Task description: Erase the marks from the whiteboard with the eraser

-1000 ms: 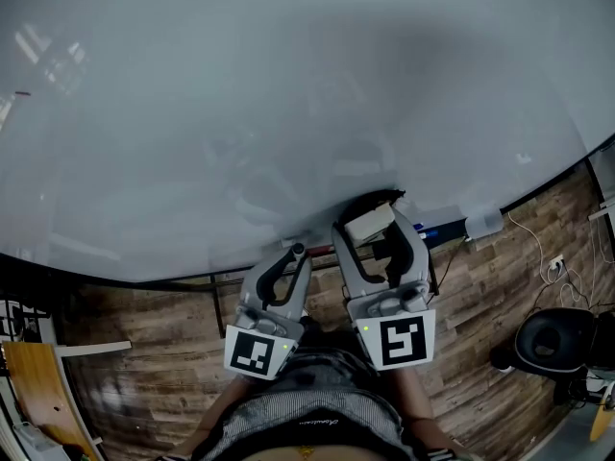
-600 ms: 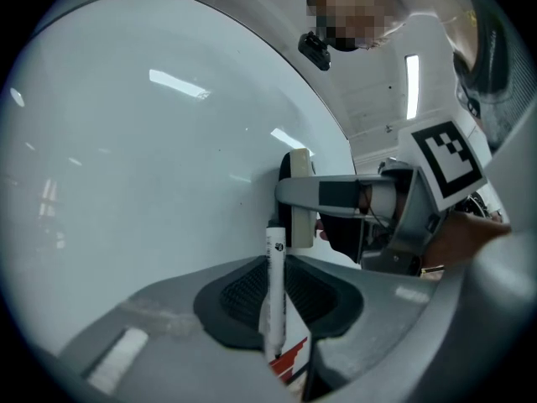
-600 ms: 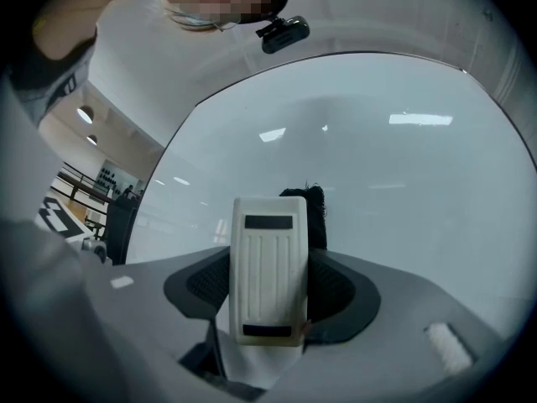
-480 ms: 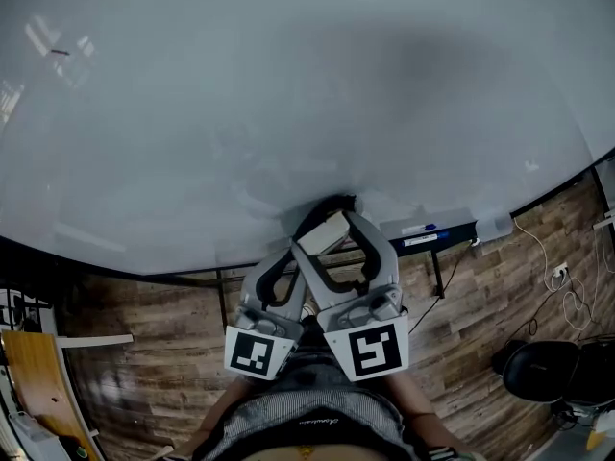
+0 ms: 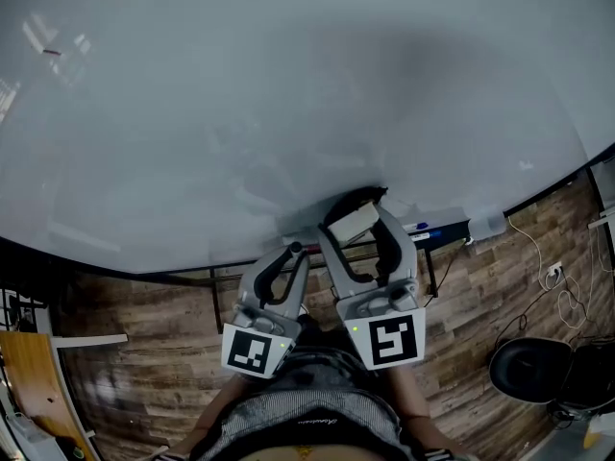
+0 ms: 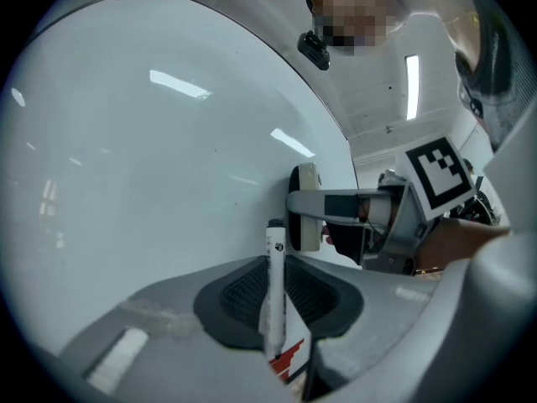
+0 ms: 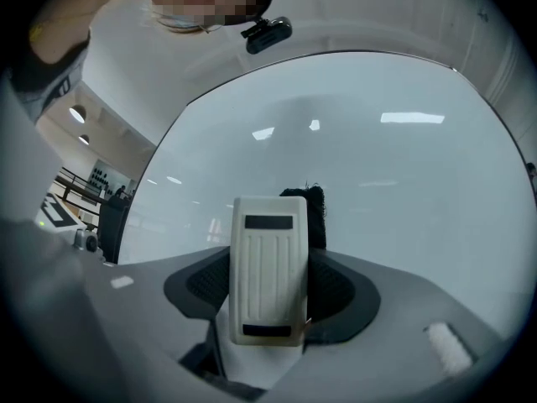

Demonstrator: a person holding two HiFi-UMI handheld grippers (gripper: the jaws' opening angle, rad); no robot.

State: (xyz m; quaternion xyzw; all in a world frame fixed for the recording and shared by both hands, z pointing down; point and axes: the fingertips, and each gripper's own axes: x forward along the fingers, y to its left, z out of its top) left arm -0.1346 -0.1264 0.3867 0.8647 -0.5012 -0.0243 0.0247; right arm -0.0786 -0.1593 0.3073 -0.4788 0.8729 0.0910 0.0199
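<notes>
- The whiteboard (image 5: 288, 94) lies wide and bare above the right gripper (image 5: 357, 219) and to both its sides, so there is free passage there.
- The eraser (image 5: 353, 223), clamped in that gripper, sits low on the board, near its bottom edge.
- The marker tray (image 5: 437, 230) juts from the bottom edge just to the right and bars a low pass that way.
- The left gripper (image 5: 291, 254), clamped on a marker (image 6: 275, 280), crowds the right gripper's left flank below the board's edge.
- Stand bars (image 5: 216, 291) cross the gap under the board.
- An office chair (image 5: 527, 365) and cables (image 5: 553, 275) occupy the floor at right, well apart from both grippers.
</notes>
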